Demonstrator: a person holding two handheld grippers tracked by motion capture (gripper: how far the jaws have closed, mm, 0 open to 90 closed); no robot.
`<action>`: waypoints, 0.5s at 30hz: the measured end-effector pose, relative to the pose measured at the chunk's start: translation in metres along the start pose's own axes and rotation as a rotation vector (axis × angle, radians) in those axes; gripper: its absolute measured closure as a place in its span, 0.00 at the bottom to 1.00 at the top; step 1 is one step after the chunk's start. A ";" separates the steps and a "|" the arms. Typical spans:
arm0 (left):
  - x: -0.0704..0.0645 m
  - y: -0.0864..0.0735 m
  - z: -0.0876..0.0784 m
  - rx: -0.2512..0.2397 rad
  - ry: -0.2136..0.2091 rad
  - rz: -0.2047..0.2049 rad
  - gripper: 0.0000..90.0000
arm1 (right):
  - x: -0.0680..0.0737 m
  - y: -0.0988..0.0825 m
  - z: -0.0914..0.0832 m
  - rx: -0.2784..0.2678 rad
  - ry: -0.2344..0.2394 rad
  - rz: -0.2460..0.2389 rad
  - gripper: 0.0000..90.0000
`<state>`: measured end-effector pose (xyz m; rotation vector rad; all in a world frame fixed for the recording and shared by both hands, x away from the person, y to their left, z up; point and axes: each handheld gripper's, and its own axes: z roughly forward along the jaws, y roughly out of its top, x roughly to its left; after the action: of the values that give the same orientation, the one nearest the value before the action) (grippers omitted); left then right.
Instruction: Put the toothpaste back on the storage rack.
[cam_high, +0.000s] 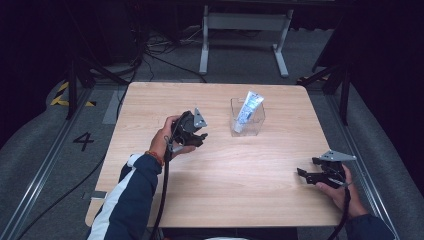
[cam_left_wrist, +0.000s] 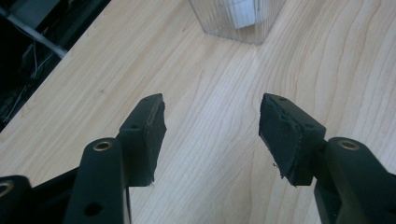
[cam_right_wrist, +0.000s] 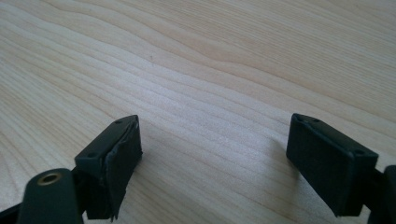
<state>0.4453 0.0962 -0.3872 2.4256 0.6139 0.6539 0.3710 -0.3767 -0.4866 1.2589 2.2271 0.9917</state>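
Note:
A clear plastic box (cam_high: 247, 119) stands on the wooden table (cam_high: 215, 165), right of its middle toward the far side. A white and blue tube (cam_high: 247, 111) leans upright inside it. My left gripper (cam_high: 200, 137) is held a short way left of the box, jaws open with bare wood between them. In the left gripper view the gripper (cam_left_wrist: 212, 123) points at the lower part of the box (cam_left_wrist: 238, 21) ahead. My right gripper (cam_high: 302, 174) rests near the table's right front corner, open and empty, its pads (cam_right_wrist: 116, 154) over bare wood.
Beyond the table's far edge stands a white metal frame (cam_high: 245, 30) on a grey floor with cables. Dark stands rise at both sides. A rail (cam_high: 47, 165) runs along the floor at the left, beside a painted number.

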 end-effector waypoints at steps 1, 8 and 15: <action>0.000 -0.002 0.000 0.006 -0.002 0.000 0.46 | 0.000 0.000 0.000 -0.001 0.000 0.001 0.20; 0.001 -0.013 -0.007 0.037 0.002 0.009 0.45 | 0.000 0.000 0.000 0.000 -0.001 0.001 0.20; 0.000 -0.030 -0.010 0.091 0.006 0.024 0.45 | 0.000 0.000 0.000 0.000 -0.001 0.001 0.20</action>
<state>0.4308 0.1221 -0.3978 2.5197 0.6308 0.6570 0.3707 -0.3767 -0.4866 1.2598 2.2267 0.9912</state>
